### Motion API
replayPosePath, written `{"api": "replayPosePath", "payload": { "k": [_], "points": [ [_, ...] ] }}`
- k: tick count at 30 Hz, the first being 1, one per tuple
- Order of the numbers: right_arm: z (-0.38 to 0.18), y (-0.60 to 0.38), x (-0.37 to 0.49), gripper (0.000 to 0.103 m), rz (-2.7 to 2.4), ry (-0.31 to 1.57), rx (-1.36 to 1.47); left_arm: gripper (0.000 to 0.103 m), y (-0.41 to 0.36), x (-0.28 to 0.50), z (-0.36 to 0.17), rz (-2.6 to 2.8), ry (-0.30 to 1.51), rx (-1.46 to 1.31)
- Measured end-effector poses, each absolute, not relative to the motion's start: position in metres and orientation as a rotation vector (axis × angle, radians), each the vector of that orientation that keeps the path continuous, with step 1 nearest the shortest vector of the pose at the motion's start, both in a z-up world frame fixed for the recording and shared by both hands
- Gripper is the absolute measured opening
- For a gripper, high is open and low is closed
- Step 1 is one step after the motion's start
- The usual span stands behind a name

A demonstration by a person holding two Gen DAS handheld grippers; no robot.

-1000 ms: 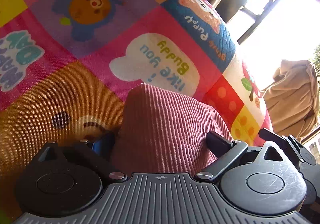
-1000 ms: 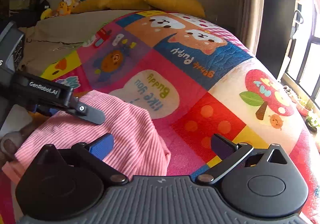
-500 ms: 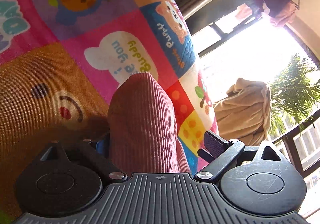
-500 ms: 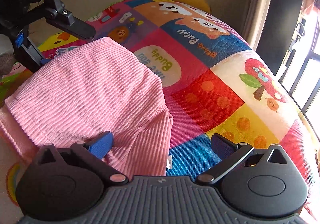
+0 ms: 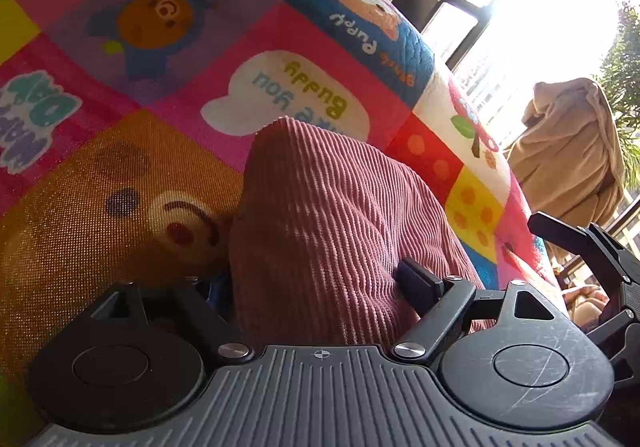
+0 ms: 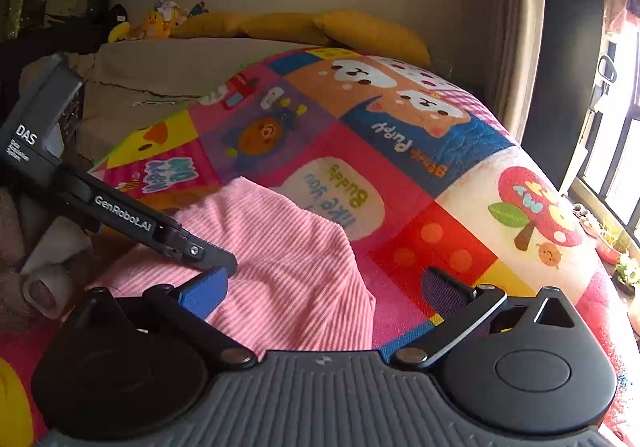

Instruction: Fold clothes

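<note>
I had the pink ribbed garment (image 6: 280, 267) lying bunched on the patchwork quilt (image 6: 420, 151) that covered the bed, just below the white speech-bubble patch. My left gripper (image 5: 316, 279) had been narrowing its jaws, and a thick fold of that garment (image 5: 328, 231) filled the gap between them; its right finger (image 5: 420, 281) lay against the cloth, while the left one was mostly buried behind the fold, so I read it as clamped on the garment. From the right wrist camera I could see the left gripper's long black finger (image 6: 168, 235) reaching in from the left and resting on top of the pink fabric. My right gripper (image 6: 324, 291) stood wide, released: its blue-padded finger (image 6: 204, 291) sat over the near edge of the garment, its other finger (image 6: 448, 289) over bare quilt, with nothing pinched. Yellow pillows (image 6: 312, 27) lay at the head of the bed, and a tan cloth (image 5: 568, 151) hung by the bright window (image 6: 612, 151).
</note>
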State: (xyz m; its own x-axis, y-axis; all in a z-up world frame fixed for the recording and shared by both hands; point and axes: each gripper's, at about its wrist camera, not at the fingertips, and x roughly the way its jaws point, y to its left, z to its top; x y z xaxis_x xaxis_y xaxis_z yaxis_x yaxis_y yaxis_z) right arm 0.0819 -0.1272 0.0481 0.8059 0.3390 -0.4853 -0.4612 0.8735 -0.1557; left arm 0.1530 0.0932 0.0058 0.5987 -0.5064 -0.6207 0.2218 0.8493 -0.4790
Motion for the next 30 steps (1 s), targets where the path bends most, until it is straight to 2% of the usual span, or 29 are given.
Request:
{"api": "replayPosePath", "payload": {
  "k": [3,5,8,16,24,30],
  "points": [
    [0.045,-0.107,0.085,0.103,0.43,0.467,-0.349,0.087,0.092,0.154,0.01,-0.432,0.835,-0.361],
    [0.023,-0.095,0.095,0.103,0.416,0.538,-0.421,0.087,0.094,0.154,0.014,-0.439,0.836,-0.362],
    [0.014,-0.104,0.098,0.103,0.421,0.562,-0.347,0.094,0.11,0.145,0.027,-0.445,0.792,-0.418],
    [0.01,-0.118,0.089,0.103,0.402,0.579,-0.409,0.095,0.13,0.142,0.021,-0.334,0.797,-0.393],
    [0.043,-0.127,0.087,0.103,0.483,0.573,-0.214,0.097,0.116,0.148,0.013,-0.29,0.819,-0.281],
    [0.013,-0.113,0.094,0.103,0.454,0.645,-0.326,0.097,0.11,0.144,0.012,-0.293,0.814,-0.238]
  ]
}}
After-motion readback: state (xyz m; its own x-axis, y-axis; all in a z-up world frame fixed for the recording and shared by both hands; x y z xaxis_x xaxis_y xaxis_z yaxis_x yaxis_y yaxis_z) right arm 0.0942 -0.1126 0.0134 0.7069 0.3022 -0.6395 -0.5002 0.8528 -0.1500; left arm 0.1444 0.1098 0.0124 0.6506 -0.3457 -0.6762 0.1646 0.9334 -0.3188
